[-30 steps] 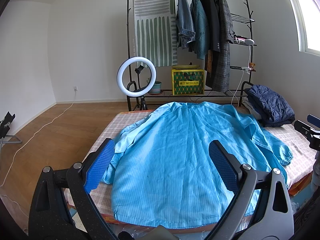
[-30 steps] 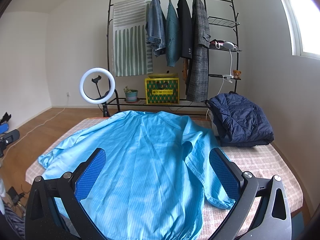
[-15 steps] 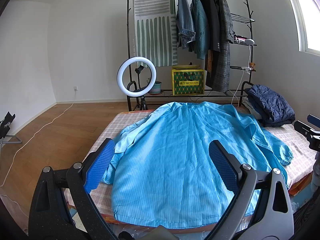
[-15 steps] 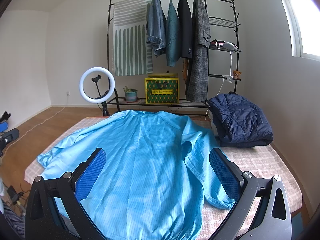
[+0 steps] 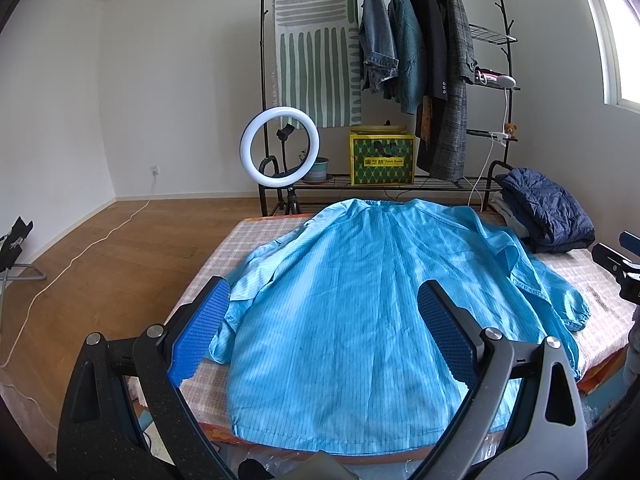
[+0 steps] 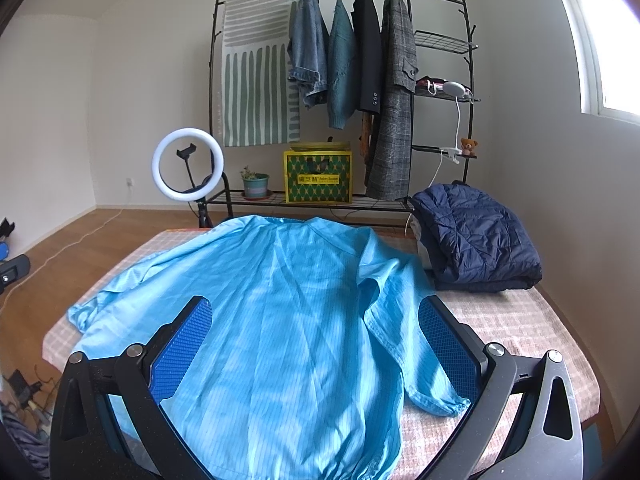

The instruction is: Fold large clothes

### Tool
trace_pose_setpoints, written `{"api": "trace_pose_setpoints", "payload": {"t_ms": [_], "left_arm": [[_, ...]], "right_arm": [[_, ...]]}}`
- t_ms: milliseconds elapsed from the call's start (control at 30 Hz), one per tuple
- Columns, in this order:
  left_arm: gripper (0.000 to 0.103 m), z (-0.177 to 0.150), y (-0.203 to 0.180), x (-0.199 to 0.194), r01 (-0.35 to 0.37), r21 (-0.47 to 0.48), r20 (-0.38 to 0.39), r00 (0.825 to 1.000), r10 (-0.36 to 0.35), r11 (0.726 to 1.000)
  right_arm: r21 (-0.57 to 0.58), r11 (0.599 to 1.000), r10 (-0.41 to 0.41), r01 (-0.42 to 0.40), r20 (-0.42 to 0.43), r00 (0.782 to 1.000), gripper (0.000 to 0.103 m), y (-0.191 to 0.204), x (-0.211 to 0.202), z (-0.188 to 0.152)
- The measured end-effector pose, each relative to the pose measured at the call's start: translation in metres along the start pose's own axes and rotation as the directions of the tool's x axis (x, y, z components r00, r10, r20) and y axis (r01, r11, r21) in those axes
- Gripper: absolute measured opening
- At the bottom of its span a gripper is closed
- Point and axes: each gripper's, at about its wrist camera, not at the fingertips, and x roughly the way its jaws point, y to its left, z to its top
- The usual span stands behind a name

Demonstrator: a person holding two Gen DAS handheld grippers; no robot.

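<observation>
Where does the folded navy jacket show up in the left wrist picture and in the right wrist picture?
Left wrist: the navy jacket sits at the far right edge, past the blue shirt.
Right wrist: the navy jacket lies right of centre, at mid height, beside the blue shirt.
Shared landmark: the yellow box on the rack's bottom shelf.

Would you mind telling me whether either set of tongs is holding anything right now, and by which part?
Nothing is held. The left tongs and right tongs are both open above the blue shirt, touching none of it.
</observation>
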Motion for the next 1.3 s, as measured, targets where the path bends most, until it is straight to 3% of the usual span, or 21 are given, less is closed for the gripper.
{"api": "trace_pose_setpoints", "payload": {"t_ms": [367, 500, 633, 767, 867, 1000, 1200, 1300], "left_arm": [[0.097, -0.002, 0.005, 0.019, -0.018, -0.010, -0.053, 0.998, 0.017, 1.000], [0.097, -0.002, 0.021, 0.037, -0.024, -0.038, -0.085, 0.996, 0.021, 0.999], [0.097, -0.002, 0.043, 0.059, -0.049, -0.008, -0.105, 0.993, 0.048, 0.999], [0.097, -0.004, 0.074, 0.082, 0.016, -0.083, -0.133, 0.991, -0.027, 0.996], [0.089, -0.008, 0.103, 0.105, 0.045, -0.190, -0.172, 0.982, -0.078, 0.981], [0.086, -0.012, 0.136, 0.132, -0.027, -0.215, -0.250, 0.968, -0.029, 0.976], [0.080, -0.023, 0.188, 0.181, -0.044, -0.325, -0.340, 0.937, -0.073, 0.945], [0.078, -0.031, 0.206, 0.198, -0.091, -0.323, -0.393, 0.918, -0.046, 0.942]], "right_arm": [[0.005, 1.000, -0.012, 0.012, -0.005, 1.000, 0.103, 0.007, 0.006, 0.003], [0.001, 1.000, -0.016, 0.016, -0.012, 1.000, 0.103, 0.013, 0.012, 0.004], [0.003, 1.000, -0.012, 0.012, -0.028, 1.000, 0.103, 0.016, 0.019, 0.004], [0.000, 1.000, 0.003, -0.003, -0.052, 0.999, 0.103, 0.021, 0.029, 0.005], [0.022, 0.997, 0.080, -0.078, -0.111, 0.991, 0.103, 0.026, 0.041, 0.007], [0.051, 0.984, 0.177, -0.171, -0.175, 0.968, 0.103, 0.038, 0.060, 0.014], [0.055, 0.966, 0.258, -0.252, -0.147, 0.955, 0.102, 0.063, 0.080, 0.034], [0.070, 0.959, 0.283, -0.276, -0.146, 0.948, 0.094, 0.073, 0.096, 0.034]]}}
